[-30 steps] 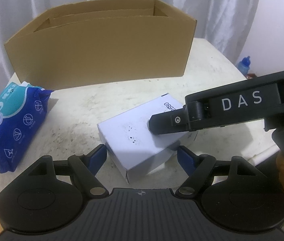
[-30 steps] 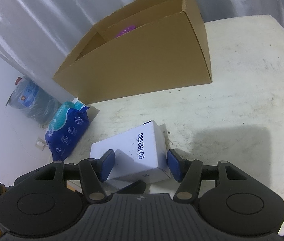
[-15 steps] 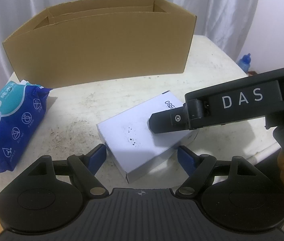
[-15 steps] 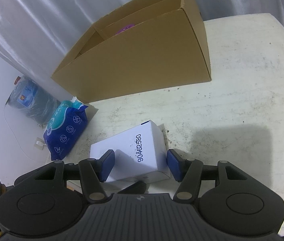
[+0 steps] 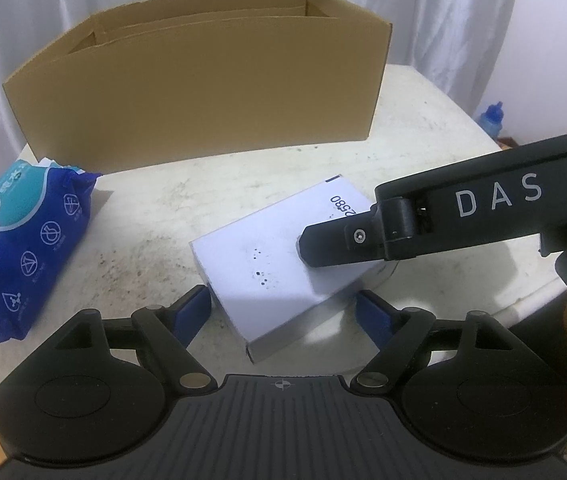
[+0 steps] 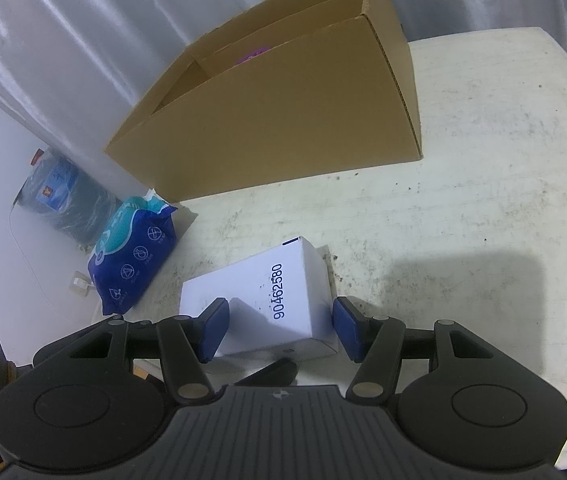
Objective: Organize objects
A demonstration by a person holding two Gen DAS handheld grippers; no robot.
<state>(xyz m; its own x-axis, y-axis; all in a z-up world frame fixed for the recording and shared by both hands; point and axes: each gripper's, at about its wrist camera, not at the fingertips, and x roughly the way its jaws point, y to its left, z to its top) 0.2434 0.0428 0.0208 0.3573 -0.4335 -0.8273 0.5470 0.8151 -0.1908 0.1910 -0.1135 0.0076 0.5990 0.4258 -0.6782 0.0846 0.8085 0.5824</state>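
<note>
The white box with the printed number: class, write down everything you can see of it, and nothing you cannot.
The white box is a closed, oblong carton, apparently thin card, lying flat on the stained white table, in front of the cardboard box. A dark number is printed across its top near one end, with a small dark mark at a corner and a few specks. The right gripper has one finger over the top and one beside the end. The left gripper straddles its near corner, jaws opening, pads not pressing.
</note>
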